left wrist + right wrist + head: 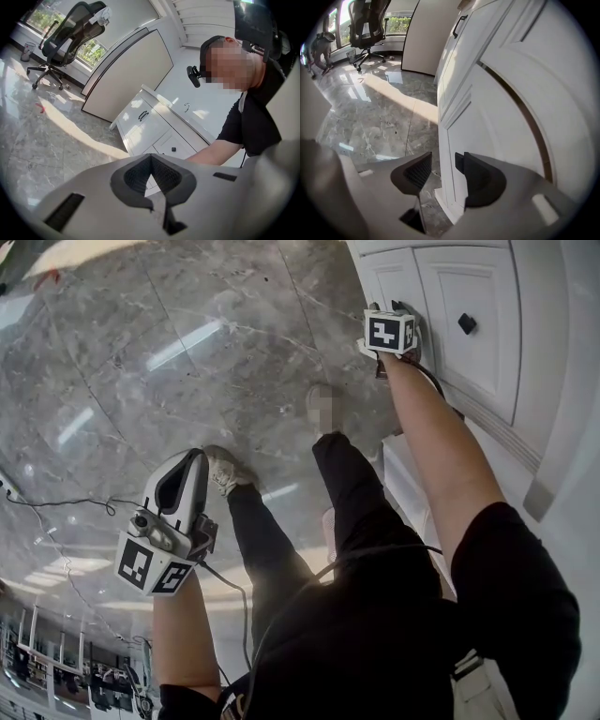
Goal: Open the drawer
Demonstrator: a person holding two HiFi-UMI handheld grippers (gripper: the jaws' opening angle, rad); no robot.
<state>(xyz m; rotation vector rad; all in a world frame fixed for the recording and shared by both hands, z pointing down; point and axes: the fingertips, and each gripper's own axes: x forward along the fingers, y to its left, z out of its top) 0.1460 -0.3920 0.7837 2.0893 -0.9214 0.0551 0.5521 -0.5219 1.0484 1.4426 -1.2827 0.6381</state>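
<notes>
A white cabinet (525, 381) runs along the right of the head view. Its drawer front (487, 352) carries a small black knob (467, 323), also seen as the knob (173, 149) in the left gripper view. My right gripper (443, 171) is open and points down at the cabinet's left corner, left of the knob. The white corner edge (446, 140) stands between its pads, the right pad (480, 176) lies over the white face, and a gap shows at the left pad (416, 172). My left gripper (150, 161) hangs shut and empty over the floor, away from the cabinet.
Grey marble floor (141, 362) spreads to the left, with a thin cable (66, 504) lying on it. The person's legs and shoes (225, 470) stand between the grippers. An office chair (65, 37) and a curved white partition (126, 75) stand further off. A second cabinet door has a black bar handle (459, 26).
</notes>
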